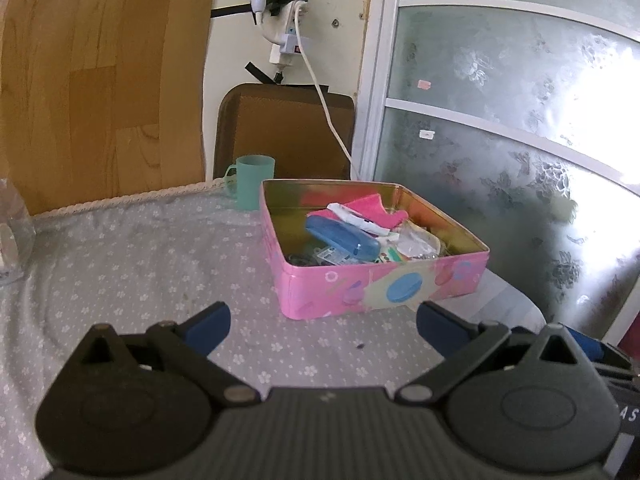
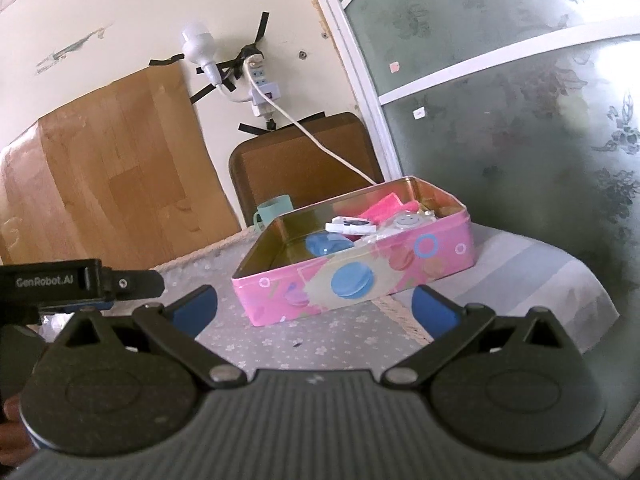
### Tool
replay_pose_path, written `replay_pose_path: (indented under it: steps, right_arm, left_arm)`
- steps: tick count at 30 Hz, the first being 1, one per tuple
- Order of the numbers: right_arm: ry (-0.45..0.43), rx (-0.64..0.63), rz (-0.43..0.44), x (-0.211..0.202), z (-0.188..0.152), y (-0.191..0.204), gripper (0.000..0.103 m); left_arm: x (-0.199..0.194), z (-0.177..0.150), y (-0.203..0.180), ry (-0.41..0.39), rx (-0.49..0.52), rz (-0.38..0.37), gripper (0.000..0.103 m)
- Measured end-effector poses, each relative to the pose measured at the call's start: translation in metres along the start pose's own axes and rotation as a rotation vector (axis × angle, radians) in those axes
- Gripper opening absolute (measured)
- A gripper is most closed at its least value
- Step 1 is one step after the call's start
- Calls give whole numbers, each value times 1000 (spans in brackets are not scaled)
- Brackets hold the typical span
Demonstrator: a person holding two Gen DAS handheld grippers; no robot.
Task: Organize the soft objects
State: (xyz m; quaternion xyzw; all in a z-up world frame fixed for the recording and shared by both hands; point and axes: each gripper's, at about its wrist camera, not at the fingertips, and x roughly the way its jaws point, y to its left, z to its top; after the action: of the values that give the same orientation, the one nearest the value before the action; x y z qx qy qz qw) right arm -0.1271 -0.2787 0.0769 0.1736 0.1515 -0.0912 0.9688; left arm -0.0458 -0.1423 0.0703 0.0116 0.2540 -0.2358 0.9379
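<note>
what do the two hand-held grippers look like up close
Both match: the left hand-held gripper and right hand-held gripper have ribbed dark grey bodies, round black side housings, black linkage arms with silver rivets and blue finger pads. White GenRobot.AI lettering marks the left one.

The right gripper hangs over the flowered tablecloth, its blue-padded fingers spread wide with nothing between them. Just ahead sits the open pink tin box, holding a pink cloth, a blue case and a white tube. The left gripper pokes in at the left edge. A green mug stands behind the tin.
</note>
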Motion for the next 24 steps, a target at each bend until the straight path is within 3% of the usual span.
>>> replay_pose_path:
  steps: [8,15,24]
  right_arm:
    - [1,22,-5,-15,-3,-10,103]
    - [60,68,34,-8,-6,-19,103]
    - [48,46,42,-16,-6,-14,103]
  left_arm:
    - [1,-2,-17,56,7,4,103]
    - [4,-6,-21,75,-10,101,103]
    - [6,-9,-18,61,-15,181,103]
